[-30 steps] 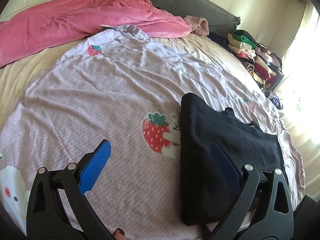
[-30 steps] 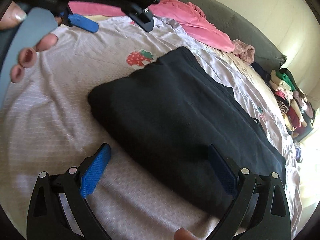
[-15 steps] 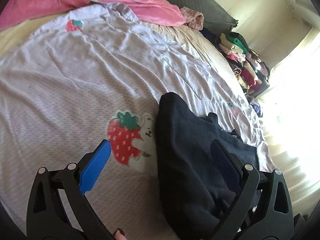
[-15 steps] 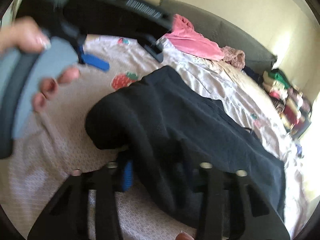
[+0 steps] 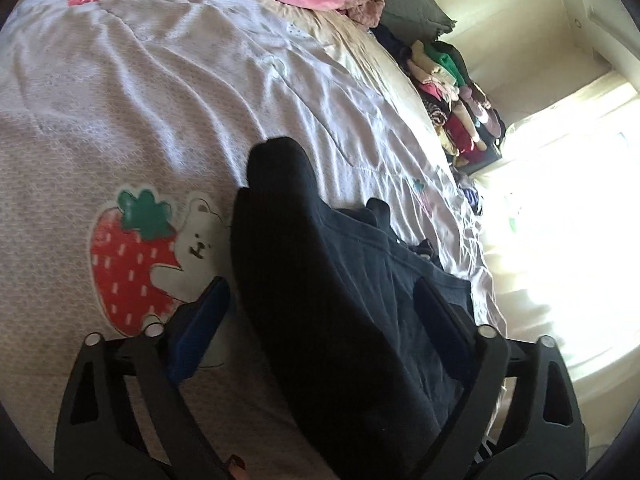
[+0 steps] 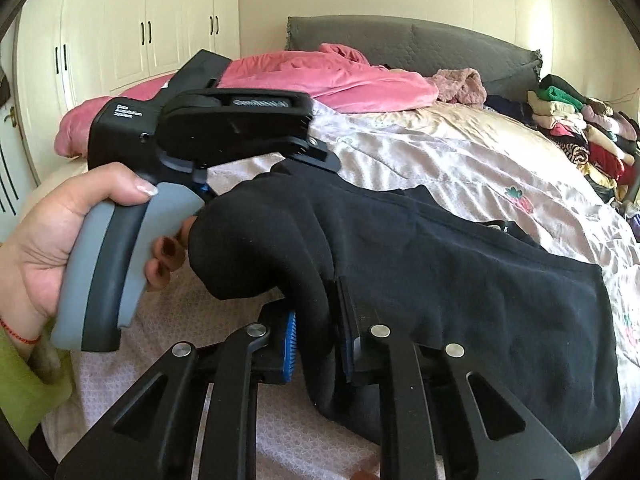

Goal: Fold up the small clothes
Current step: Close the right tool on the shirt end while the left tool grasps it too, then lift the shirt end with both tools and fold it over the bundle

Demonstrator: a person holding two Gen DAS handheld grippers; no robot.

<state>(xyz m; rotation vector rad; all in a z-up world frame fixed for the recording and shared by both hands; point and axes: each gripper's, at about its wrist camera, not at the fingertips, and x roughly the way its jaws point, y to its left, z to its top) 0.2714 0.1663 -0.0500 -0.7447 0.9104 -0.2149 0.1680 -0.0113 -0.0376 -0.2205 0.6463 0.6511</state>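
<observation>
a black garment (image 6: 460,272) lies on the bed cover (image 5: 120,120), a pale lilac sheet printed with strawberries, toward the near edge of the bed. the right gripper (image 6: 320,340) has its jaws nearly together and closing on a raised fold of the garment's near corner; the blue pads (image 6: 290,344) press the cloth from both sides, and the pinched fold stands up above the rest of the fabric. the left gripper (image 5: 320,312) has its jaws wide but closing, set astride the garment's other near part, with black cloth between them; the left blue pad (image 5: 200,328) sits just beside the cloth's edge, over the strawberry-and-bear print (image 5: 148,256), and i cannot tell whether it touches. in the right wrist view a hand (image 6: 60,240) grips the grey handle of the left gripper, a green sleeve (image 6: 20,380) at the wrist. along the far edge lie a pink blanket (image 6: 320,80) and a grey headboard (image 6: 420,48). a stack of folded clothes (image 6: 580,132) sits at the far right corner. white cupboards (image 6: 140,32) stand behind the bed.
</observation>
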